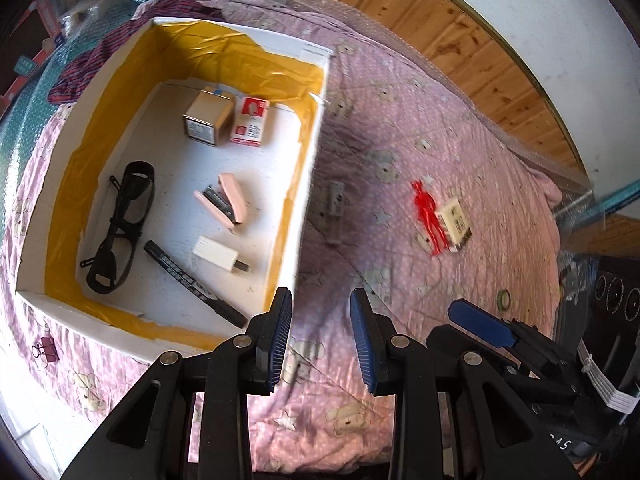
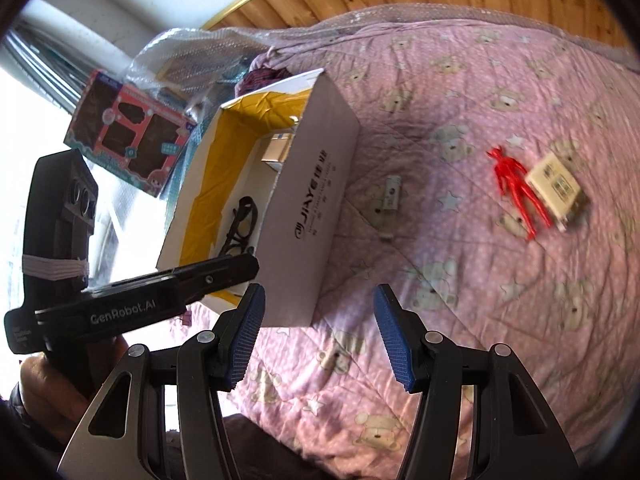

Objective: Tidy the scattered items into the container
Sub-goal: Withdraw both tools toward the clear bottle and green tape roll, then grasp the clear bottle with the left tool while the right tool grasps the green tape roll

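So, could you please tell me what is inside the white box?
White box holds black glasses, a pink stapler, a marker, a white adapter and two small cartons; its near wall hides the closest floor strip.

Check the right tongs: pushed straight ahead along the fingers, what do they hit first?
Likely just the pink quilt. The right tongs are open and empty, with bare bedding between the fingers. The white box lies left of that line, and the small grey item looks slightly right; depth is unclear.
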A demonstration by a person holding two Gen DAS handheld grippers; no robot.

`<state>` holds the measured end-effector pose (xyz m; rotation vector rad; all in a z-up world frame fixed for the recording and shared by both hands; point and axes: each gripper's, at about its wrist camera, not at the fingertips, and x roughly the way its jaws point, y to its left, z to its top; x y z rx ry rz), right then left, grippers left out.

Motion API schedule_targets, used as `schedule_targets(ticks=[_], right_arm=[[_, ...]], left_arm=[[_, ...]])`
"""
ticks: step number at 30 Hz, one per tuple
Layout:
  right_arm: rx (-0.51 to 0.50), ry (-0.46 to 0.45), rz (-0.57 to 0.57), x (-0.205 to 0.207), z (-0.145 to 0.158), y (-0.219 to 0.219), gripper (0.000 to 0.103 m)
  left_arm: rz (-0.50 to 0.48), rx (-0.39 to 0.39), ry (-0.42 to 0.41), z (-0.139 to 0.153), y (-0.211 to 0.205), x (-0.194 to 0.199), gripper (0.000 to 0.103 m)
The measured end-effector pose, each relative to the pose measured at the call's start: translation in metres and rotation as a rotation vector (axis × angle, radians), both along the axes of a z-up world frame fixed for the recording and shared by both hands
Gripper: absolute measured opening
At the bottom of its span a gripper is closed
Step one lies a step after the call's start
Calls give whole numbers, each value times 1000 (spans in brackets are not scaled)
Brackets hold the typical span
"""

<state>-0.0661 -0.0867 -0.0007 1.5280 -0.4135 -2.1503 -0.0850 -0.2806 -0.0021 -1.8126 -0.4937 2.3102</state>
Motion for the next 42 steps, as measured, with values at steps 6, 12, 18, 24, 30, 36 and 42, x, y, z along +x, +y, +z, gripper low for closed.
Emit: schedule_targets(ticks=[6, 12, 18, 24, 30, 36, 42], right_arm=[[2, -9, -76, 14, -1, 32, 60], [11, -27, -176, 25, -8, 73, 60], [18, -43, -260, 33, -13, 108, 60], [30, -46, -323, 33, -18, 138, 59], [43, -61, -420, 28, -27, 182, 49], [98, -87, -536, 19, -44, 240, 49], [205, -115, -600, 7, -67, 287, 49]], left_arm=[[-64, 1, -12, -3, 31, 6, 32], [-111, 5, -38, -12, 58, 5, 32], [-147, -9, -50, -21, 80, -3, 32], [-149, -19, -73, -36, 92, -16, 34], [-133, -42, -84, -47, 100, -31, 34], [-106, -61, -93, -59, 100, -50, 36], [-77, -87, -117, -74, 98, -69, 40]])
